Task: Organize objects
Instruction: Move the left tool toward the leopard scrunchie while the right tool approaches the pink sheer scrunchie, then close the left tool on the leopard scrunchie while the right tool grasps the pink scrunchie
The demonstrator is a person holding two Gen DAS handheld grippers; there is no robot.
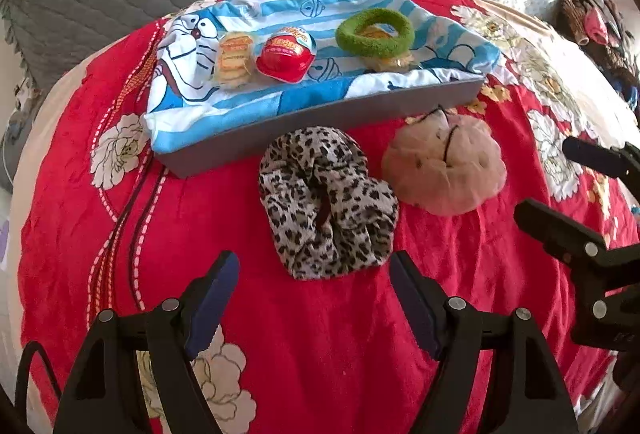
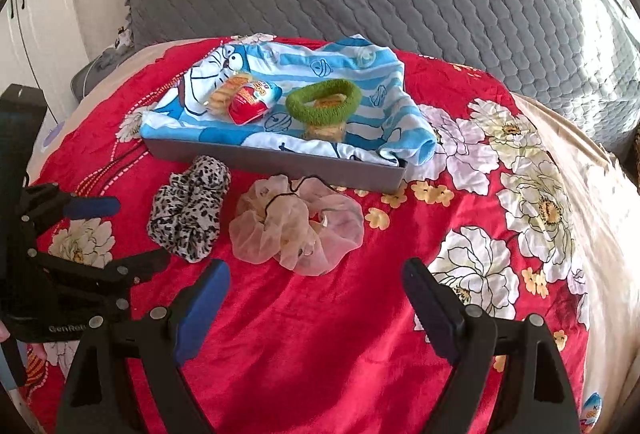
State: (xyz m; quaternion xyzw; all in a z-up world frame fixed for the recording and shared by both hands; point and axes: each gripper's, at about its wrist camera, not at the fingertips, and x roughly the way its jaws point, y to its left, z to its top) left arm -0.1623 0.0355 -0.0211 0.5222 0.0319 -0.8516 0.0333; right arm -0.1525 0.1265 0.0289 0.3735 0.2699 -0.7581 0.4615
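Leopard scrunchie point(image 1: 329, 202) lies flat, long axis near-far | both hand-held grippers agape, empty

1. I'm seeing the leopard scrunchie point(image 1: 328, 202) lying crumpled on the red blanket, touching the pink scrunchie point(image 1: 444, 164).
2. Green scrunchie point(image 1: 374, 32), red-white egg point(image 1: 286, 52), and snack packet point(image 1: 234, 60) are sitting in the gray tray point(image 1: 320, 120).

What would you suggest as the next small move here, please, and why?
Probably ease the left gripper forward and down onto the leopard scrunchie. It lies on the red blanket just ahead of the open fingers, outside the grey tray that already holds the green scrunchie and the snacks.
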